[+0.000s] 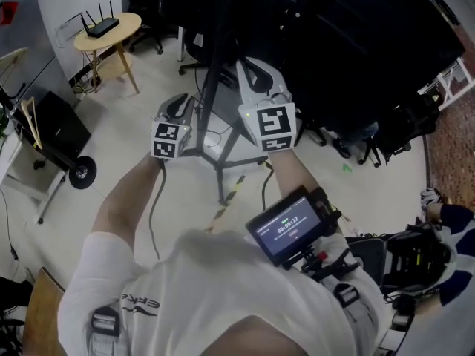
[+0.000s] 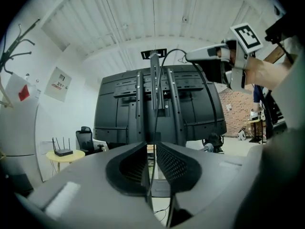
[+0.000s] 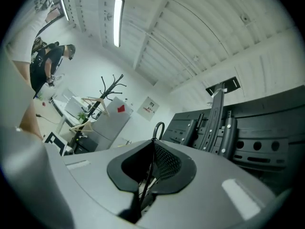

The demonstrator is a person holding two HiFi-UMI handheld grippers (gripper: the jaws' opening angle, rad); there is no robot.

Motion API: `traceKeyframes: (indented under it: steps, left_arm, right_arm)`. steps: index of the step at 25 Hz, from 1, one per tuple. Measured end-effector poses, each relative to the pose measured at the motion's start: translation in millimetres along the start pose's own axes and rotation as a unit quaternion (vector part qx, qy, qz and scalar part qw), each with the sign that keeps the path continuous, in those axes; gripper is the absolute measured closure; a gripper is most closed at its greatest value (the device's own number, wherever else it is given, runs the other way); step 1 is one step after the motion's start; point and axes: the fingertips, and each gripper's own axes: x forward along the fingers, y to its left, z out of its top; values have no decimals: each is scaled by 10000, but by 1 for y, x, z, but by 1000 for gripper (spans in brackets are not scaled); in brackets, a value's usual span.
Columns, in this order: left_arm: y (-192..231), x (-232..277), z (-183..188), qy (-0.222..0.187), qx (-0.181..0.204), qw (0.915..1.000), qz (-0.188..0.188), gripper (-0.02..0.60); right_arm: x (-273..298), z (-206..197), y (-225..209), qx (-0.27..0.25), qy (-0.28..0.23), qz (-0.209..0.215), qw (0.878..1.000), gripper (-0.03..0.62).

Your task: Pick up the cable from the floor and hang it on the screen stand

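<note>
pale office floor [image 1: 133, 136]; right tool [image 3: 153, 144] pinches cable [image 3: 159, 127] to hook it over screen stand [image 2: 155, 87] at 12 o'clock; left tool [image 2: 151, 149] slightly apart, cable loose between.

Router [image 1: 102, 27] on round tbl [image 1: 128, 23]; coat rack [image 3: 106, 93]; wall poster [image 3: 149, 108]; office chair [image 2: 85, 138]

From here the left gripper [image 2: 151, 149] has its fingers [image 2: 171, 165] a little apart, the thin black cable [image 2: 177, 49] running loose between them, up the screen stand [image 2: 155, 82] and over to the right gripper [image 2: 193, 57].
</note>
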Motion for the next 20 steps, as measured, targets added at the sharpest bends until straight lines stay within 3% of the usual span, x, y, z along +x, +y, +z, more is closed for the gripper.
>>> traceKeyframes:
  steps: [7,20]
  left_arm:
    - [-33,5,-26,327,169,9988,-337,492]
    - [-58,64,-45,511,293,9953,-765,440]
  right_arm:
    - [-37,51,-16,-90,-343,-269,9990,568]
    - [-68,91,-46,-191,-480,-702,9962,568]
